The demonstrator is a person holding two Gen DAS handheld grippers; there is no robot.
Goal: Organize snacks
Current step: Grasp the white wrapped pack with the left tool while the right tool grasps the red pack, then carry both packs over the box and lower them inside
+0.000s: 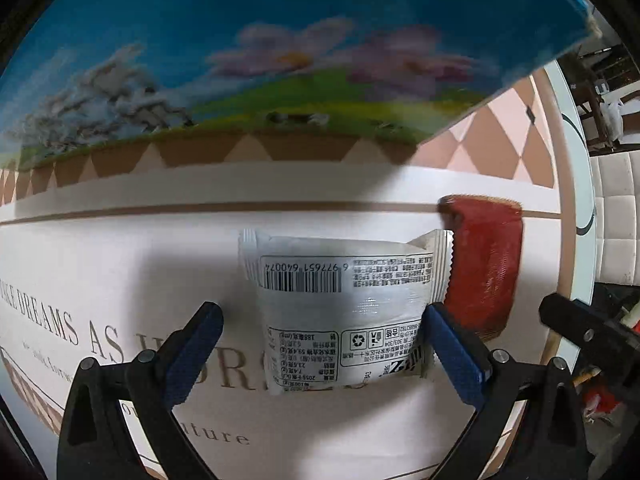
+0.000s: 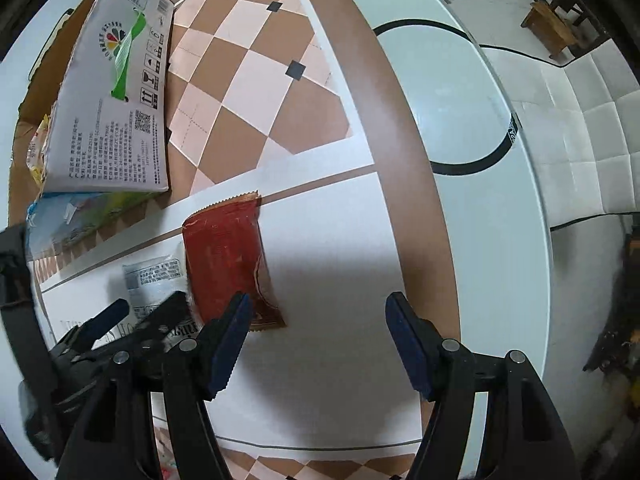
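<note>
A white snack packet [image 1: 340,304] with a barcode lies flat on the tablecloth, back side up. A red snack packet [image 1: 482,264] lies right beside it on its right. My left gripper [image 1: 324,344] is open, its blue pads on either side of the white packet's near end, not closed on it. In the right wrist view the red packet [image 2: 230,264] lies ahead left and the white packet [image 2: 154,278] is partly hidden behind the left gripper [image 2: 136,312]. My right gripper [image 2: 318,336] is open and empty, just right of the red packet's near corner.
A cardboard box [image 2: 108,96] with a blue landscape-printed side [image 1: 280,60] stands at the far left of the table; a yellow packet [image 2: 38,152] shows inside it. The round white table rim [image 2: 500,160] curves on the right. A padded white bench [image 2: 592,128] is beyond.
</note>
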